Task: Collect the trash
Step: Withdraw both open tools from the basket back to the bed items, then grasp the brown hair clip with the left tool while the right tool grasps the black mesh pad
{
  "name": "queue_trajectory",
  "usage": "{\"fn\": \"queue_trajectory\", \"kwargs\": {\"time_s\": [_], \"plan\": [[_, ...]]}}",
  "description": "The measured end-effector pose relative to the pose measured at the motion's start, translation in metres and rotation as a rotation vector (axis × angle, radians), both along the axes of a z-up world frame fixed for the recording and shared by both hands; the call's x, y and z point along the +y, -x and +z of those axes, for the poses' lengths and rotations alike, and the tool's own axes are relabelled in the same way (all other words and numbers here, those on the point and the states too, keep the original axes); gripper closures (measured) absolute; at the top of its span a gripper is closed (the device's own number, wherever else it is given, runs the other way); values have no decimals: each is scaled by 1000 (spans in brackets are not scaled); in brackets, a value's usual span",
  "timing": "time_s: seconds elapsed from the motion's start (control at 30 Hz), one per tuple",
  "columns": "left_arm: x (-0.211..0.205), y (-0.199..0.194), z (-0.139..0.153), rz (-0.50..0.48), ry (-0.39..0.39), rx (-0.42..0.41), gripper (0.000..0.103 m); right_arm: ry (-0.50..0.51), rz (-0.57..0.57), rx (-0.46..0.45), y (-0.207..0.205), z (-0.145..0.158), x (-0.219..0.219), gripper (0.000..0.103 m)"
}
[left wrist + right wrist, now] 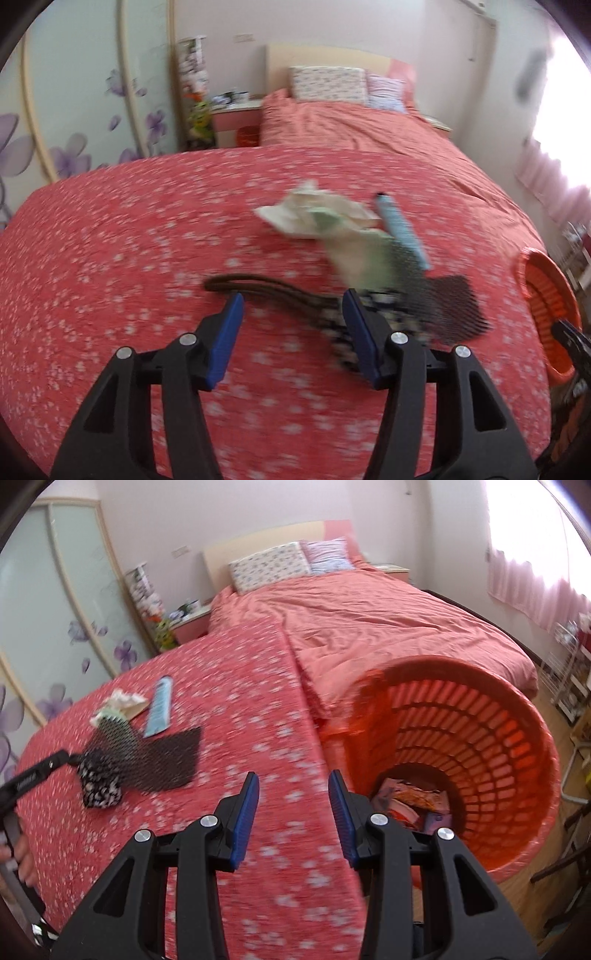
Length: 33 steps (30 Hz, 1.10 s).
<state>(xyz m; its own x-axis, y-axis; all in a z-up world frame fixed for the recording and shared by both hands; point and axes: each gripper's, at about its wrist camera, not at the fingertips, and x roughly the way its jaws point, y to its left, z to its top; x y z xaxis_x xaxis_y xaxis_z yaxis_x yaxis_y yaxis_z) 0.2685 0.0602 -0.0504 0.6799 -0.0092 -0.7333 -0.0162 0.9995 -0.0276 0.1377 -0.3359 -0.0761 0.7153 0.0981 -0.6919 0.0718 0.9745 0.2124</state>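
Trash lies in a loose cluster on the flowered red bedspread [110, 258], and more of it sits at the bottom of the orange basket [517, 746]. Nearest the left wrist camera, the left gripper [293, 319] stands with its blue pads apart and nothing pressed between them; a dark strap [258, 282] crosses the gap just beyond the tips. By its right pad sits a small black-and-white patterned pouch [99, 779], partly on a sheet of black mesh [166, 760]. Beyond the mesh lie crumpled paper [317, 216], pale and greenish, and a light blue tube [400, 229] touching its edge. In the right wrist view, the right gripper [293, 801] hovers over the edge of the bed, jaws narrowly parted and empty, with the basket just to its right, tipped towards the camera and holding a few colourful wrappers [410, 805]. Farther off, a plain pink quilt [369, 627] covers the rest of the bed, with two pillows [269, 568] against the headboard [236, 548].
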Motion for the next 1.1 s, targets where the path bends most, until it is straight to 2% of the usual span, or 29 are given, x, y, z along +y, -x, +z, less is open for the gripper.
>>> {"fn": "queue_trajectory", "kwargs": {"time_s": [0.23, 0.53, 0.63, 0.73, 0.77, 0.9, 1.1], "plan": [[31, -31, -3, 86, -28, 22, 43, 5, 84, 26, -20, -4, 52, 63], [55, -62, -9, 103, -69, 34, 43, 49, 175, 84, -59, -13, 115, 66], [60, -69, -18, 105, -77, 51, 43, 92, 178, 114, -63, -21, 122, 73], [59, -73, -27, 83, -89, 77, 49, 127, 163, 95, -59, -21, 124, 83], [59, -73, -30, 76, -90, 81, 53, 125, 160, 96, -59, -21, 124, 93], [61, -62, -38, 46, -57, 97, 66, 110, 156, 100, -56, -21, 117, 102], [63, -31, -39, -10, -50, 77, 72, 103, 120, 92, -46, -18, 105, 103]]}}
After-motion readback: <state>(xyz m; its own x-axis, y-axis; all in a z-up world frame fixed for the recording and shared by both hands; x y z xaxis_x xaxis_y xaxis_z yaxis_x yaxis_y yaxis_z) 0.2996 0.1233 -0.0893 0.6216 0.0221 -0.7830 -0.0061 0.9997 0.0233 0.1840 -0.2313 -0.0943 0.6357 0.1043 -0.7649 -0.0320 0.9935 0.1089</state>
